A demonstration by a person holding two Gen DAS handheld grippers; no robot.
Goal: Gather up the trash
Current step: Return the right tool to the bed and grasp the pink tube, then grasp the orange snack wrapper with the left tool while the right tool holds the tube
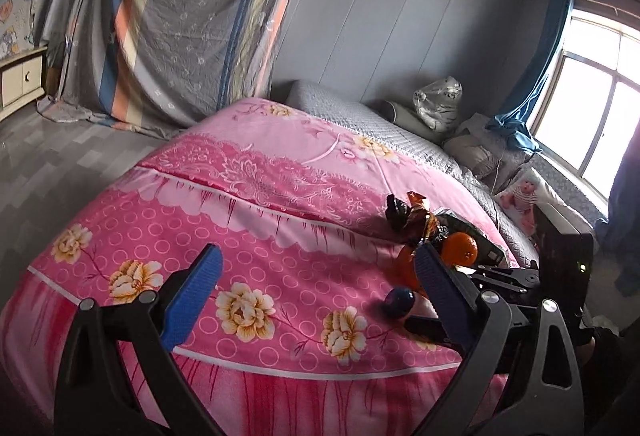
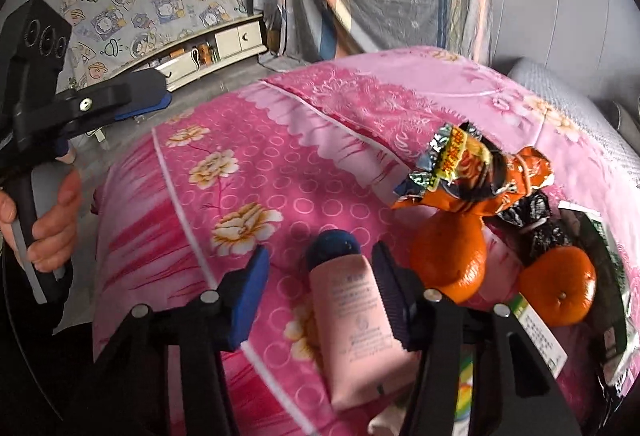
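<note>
A crumpled orange snack wrapper (image 2: 472, 172) lies on the pink floral bedspread (image 2: 280, 172), with a dark wrapper (image 2: 528, 220) beside it; both show in the left wrist view (image 1: 416, 216). Two oranges (image 2: 450, 256) (image 2: 558, 286) lie next to them. A pink tube with a dark blue cap (image 2: 352, 316) lies between the fingers of my open right gripper (image 2: 320, 276), untouched by the pads. My left gripper (image 1: 316, 268) is open and empty above the bedspread, left of the pile; it also shows in the right wrist view (image 2: 140, 104).
A flat dark packet with a green and white label (image 2: 600, 300) lies at the right edge of the pile. A grey quilt, pillows and a soft toy (image 1: 520, 196) lie towards the window. A low white cabinet (image 2: 216, 44) and a hanging sheet stand beyond the bed.
</note>
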